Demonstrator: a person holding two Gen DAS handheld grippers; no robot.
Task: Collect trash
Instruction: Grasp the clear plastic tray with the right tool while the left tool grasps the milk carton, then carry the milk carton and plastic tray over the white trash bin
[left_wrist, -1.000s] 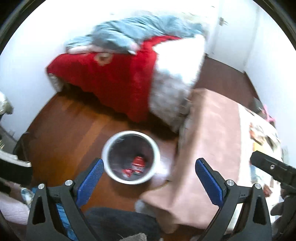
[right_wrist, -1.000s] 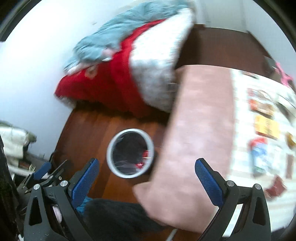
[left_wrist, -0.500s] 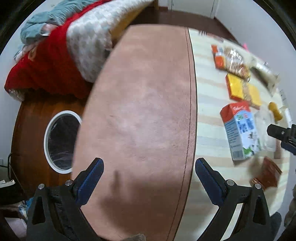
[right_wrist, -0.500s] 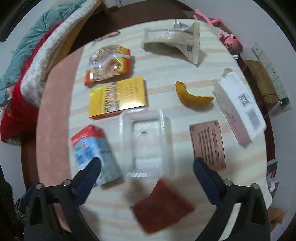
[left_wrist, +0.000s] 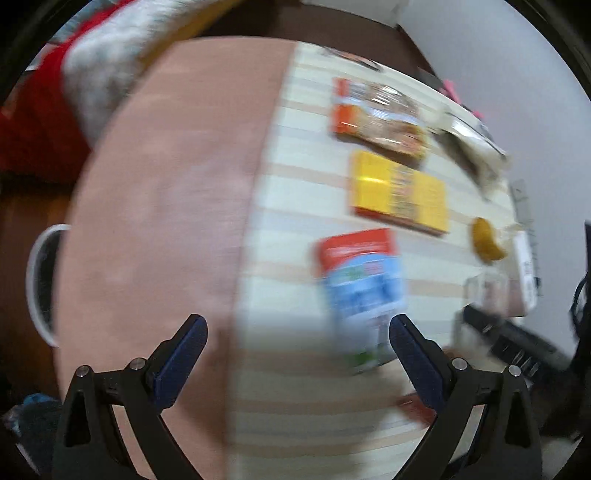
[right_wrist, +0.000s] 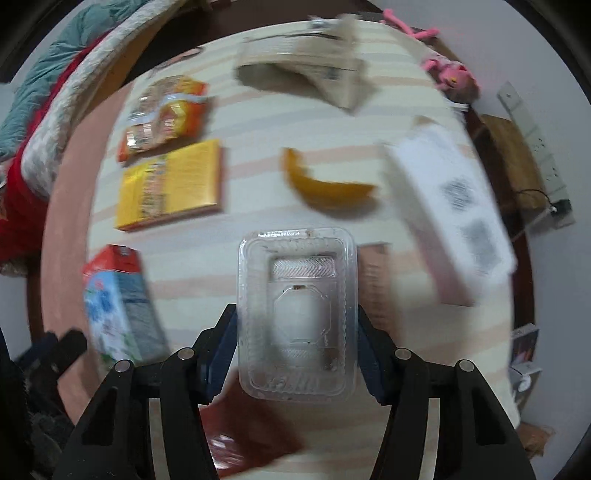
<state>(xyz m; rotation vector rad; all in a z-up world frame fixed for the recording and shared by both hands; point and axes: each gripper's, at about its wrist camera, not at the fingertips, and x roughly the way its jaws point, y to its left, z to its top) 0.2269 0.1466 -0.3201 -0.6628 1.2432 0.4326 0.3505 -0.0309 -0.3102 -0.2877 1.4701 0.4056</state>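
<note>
Low centre of the right wrist view, the right hand-held gripper (right_wrist: 297, 345) pinches the clear rectangular plastic tray (right_wrist: 297, 314) above the striped counter (right_wrist: 258, 118). The left hand-held gripper (left_wrist: 295, 338) hangs spread, empty. Next, I'd judge: carry it to the white-rimmed bin (left_wrist: 37, 280), mid-left.

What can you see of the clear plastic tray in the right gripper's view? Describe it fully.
The clear plastic tray is a shallow, transparent rectangle with rounded corners, a ridged rim and moulded panels in its floor. It holds only a few brown crumbs or smears. It sits lengthwise between the right gripper, whose blue pads close on its long sides. Whether it still rests on the striped tabletop cannot be told.
</note>
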